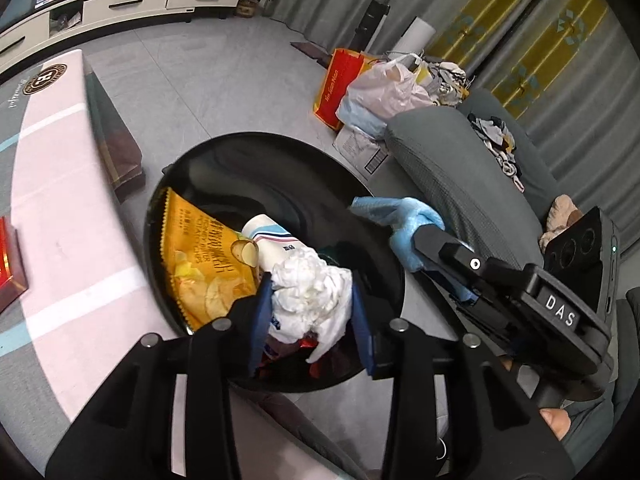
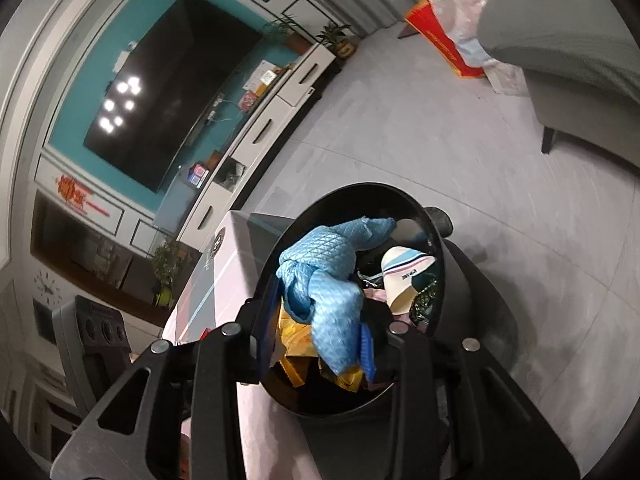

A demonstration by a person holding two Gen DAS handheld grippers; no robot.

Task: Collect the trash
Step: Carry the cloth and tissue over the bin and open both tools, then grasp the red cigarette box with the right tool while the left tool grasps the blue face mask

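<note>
White tissue (image 1: 310,292) hides the trash bin (image 1: 224,152) contents beneath.

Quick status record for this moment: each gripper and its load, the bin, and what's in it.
left gripper: over the bin, crumpled white tissue between its fingers
right gripper: over the bin, blue cloth between its fingers
bin: black, round, open, on the floor beside the table
in bin: yellow chip bag, white paper cup, other wrappers
release: neither item dropped yet
</note>
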